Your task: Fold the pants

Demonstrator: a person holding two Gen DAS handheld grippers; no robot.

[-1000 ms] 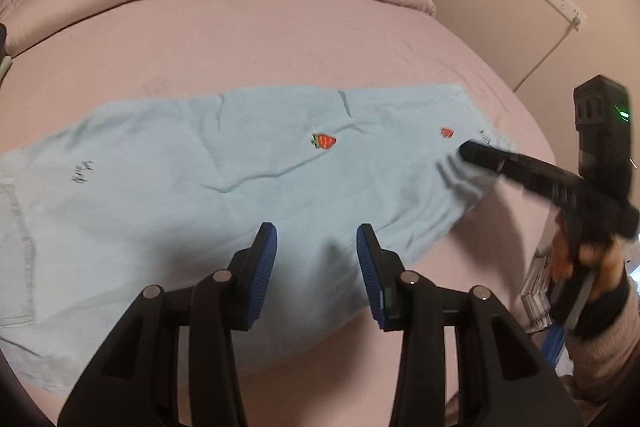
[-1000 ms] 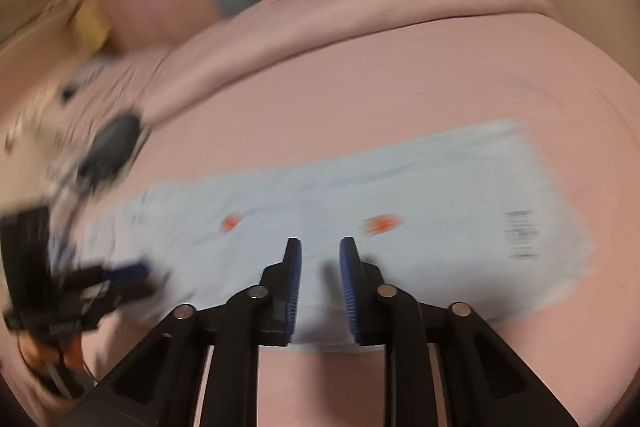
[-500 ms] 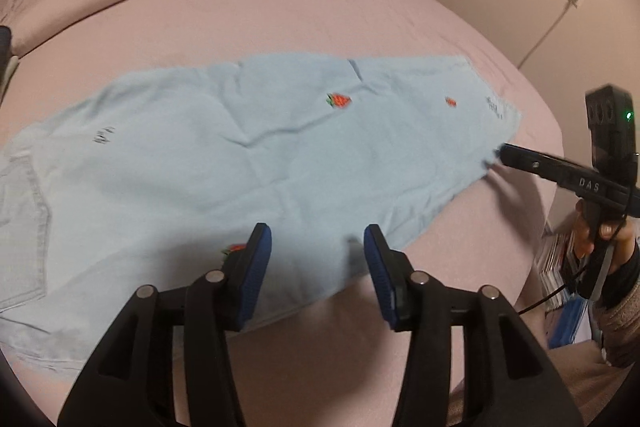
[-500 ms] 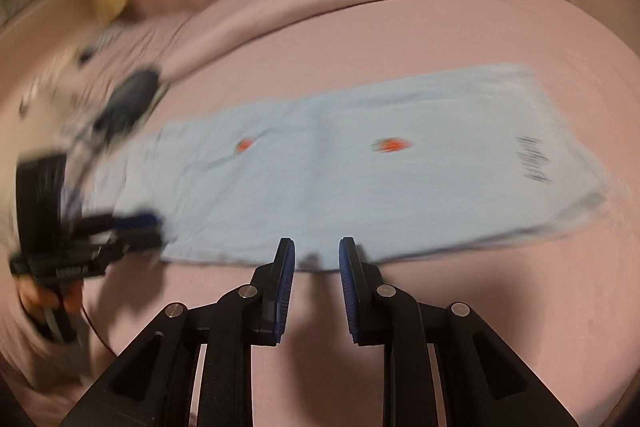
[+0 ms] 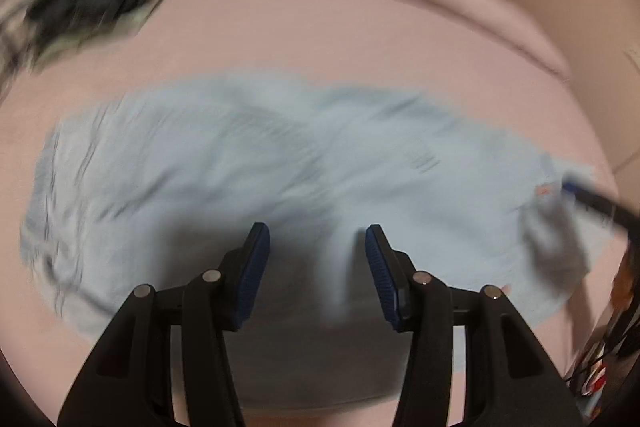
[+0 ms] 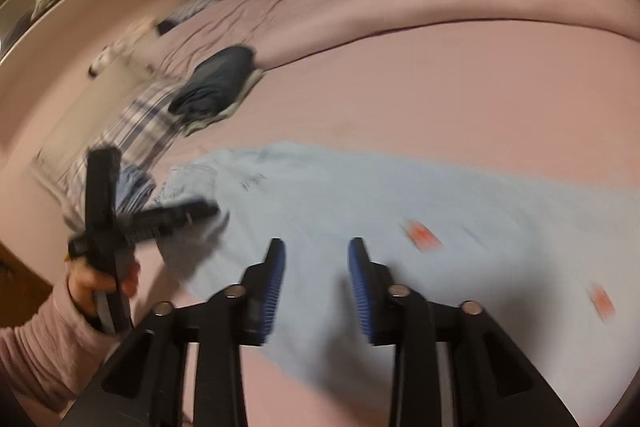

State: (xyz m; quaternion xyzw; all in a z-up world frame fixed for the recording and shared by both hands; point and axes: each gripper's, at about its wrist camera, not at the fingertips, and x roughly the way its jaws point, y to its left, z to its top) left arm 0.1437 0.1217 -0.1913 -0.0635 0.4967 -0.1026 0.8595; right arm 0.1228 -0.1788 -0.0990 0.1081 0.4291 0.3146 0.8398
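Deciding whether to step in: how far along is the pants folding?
Done: light blue pants lie flat along the bed, seemingly legs together. In hand: nothing; right tongs hover over them, jaws just opened, empty. Remaining: the crosswise folds.

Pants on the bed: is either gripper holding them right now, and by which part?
Neither holds the pants. The jaws of the left gripper, just closing slightly, and of the right gripper, just opening, stand apart over the cloth, nothing pinched.

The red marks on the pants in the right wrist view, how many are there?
2: one right of the tool, another near the right edge. Blur or folds may hide more.
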